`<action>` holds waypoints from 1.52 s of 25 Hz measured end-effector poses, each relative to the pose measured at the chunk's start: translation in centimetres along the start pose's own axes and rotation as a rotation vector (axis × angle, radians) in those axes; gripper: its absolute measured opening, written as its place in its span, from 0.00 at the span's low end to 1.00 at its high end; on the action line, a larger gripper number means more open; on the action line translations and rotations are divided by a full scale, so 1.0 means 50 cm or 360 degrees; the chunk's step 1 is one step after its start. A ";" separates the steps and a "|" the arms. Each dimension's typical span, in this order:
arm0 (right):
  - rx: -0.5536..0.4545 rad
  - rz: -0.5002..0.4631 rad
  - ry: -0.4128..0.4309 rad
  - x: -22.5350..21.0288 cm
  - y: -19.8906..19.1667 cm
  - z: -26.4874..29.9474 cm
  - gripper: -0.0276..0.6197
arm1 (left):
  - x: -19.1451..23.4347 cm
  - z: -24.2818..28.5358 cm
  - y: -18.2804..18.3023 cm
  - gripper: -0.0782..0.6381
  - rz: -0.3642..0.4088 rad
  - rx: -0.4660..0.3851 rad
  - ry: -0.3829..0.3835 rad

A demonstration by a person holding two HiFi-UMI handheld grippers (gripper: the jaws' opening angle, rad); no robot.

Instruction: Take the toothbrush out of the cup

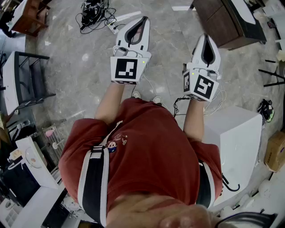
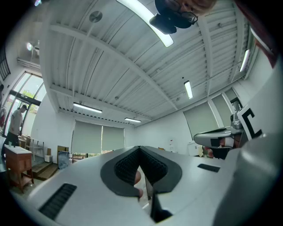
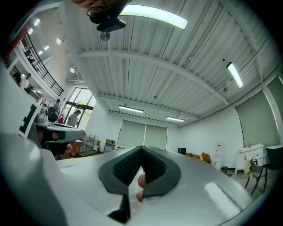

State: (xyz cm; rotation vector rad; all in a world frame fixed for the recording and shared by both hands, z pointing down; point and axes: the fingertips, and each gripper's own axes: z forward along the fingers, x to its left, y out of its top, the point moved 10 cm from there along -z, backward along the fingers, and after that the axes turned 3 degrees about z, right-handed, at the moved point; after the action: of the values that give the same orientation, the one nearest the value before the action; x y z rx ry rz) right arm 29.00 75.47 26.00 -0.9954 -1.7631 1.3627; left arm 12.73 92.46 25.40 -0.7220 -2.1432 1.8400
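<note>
Up top, left gripper (image 1: 143, 21) and right gripper (image 1: 206, 38): fingers shut, holding nothing. No cup visible; arriving shut could knock it over.

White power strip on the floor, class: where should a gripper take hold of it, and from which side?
Probably across its narrow width, midway along the long body, coming straight down from above. The white power strip lies flat on the floor, so only its two long edges offer the jaws a hold, and a tangle of black cables crowds one end.
</note>
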 end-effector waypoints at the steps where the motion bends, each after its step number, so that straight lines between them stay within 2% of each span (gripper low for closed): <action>1: 0.0001 -0.0006 0.0002 0.000 0.001 -0.003 0.06 | -0.003 -0.002 0.001 0.11 -0.0001 0.0003 -0.0004; 7: -0.0019 0.0032 -0.0034 -0.029 0.000 -0.039 0.06 | -0.039 -0.008 -0.003 0.11 -0.0020 0.0033 -0.0046; 18: 0.0059 0.0075 -0.0201 -0.204 -0.034 -0.129 0.06 | -0.211 0.046 -0.028 0.11 -0.0055 0.0110 -0.0198; 23: 0.0076 0.0105 -0.0242 -0.249 -0.048 -0.118 0.06 | -0.248 0.092 -0.041 0.11 -0.0075 0.0130 -0.0253; 30: 0.0106 0.0077 -0.0258 -0.293 -0.096 -0.022 0.06 | -0.241 0.212 -0.094 0.11 -0.0113 0.0130 -0.0292; 34: 0.0140 0.0088 -0.0253 -0.314 -0.135 0.089 0.06 | -0.201 0.315 -0.134 0.11 -0.0136 0.0142 -0.0284; 38: 0.0161 0.0130 -0.0265 -0.329 -0.165 0.227 0.06 | -0.137 0.427 -0.168 0.11 -0.0106 0.0149 -0.0280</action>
State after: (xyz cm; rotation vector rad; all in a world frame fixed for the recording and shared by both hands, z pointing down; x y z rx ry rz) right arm 25.56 54.61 30.56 -0.9305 -1.7698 1.6102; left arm 6.65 69.86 30.52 -0.4790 -2.1386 2.0201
